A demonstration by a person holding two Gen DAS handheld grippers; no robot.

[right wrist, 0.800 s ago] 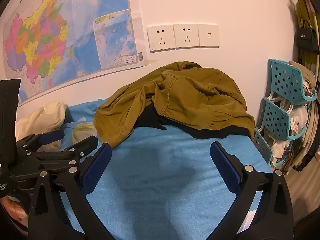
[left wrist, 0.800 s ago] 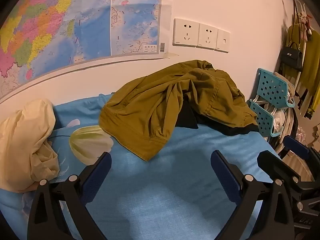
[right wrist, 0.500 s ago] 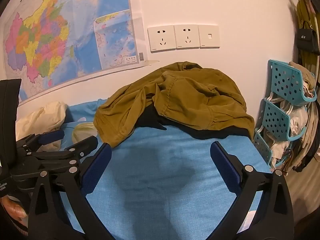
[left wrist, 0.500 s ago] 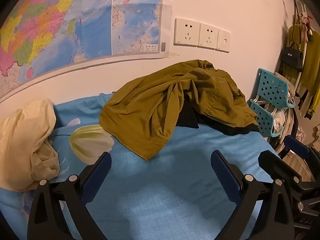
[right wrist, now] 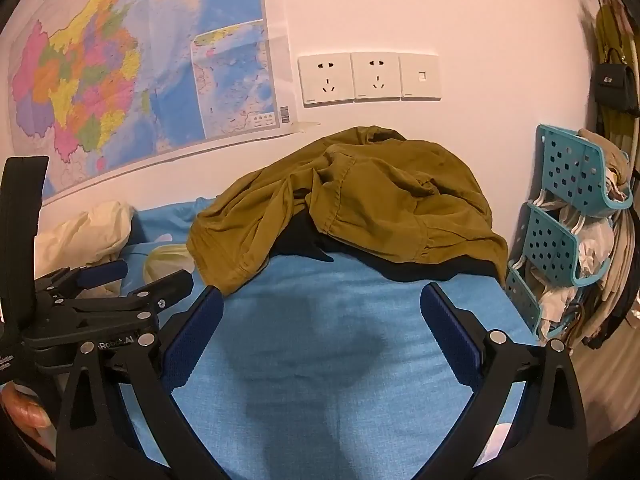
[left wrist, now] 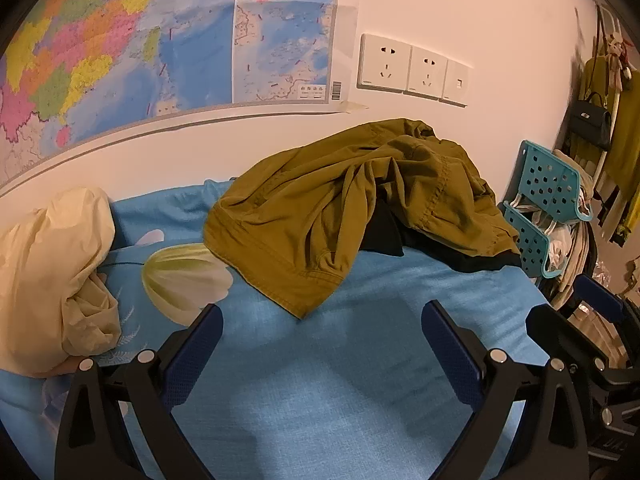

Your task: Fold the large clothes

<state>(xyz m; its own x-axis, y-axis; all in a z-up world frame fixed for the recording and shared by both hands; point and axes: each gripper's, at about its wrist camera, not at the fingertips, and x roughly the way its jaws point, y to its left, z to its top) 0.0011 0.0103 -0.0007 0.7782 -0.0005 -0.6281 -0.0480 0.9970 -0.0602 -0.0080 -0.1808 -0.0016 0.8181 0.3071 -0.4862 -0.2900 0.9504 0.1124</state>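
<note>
Both the left gripper (left wrist: 320, 344) and right gripper (right wrist: 320, 332) hover wide open and empty; best pinch the olive garment (left wrist: 340, 216) heaped at the bed's (left wrist: 320, 400) far edge by its near hem.

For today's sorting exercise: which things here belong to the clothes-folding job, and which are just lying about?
Job: olive-green garment, black garment under it, left claw, right claw.

Lying about: cream cloth, wall map, teal rack, black handbag.
</note>
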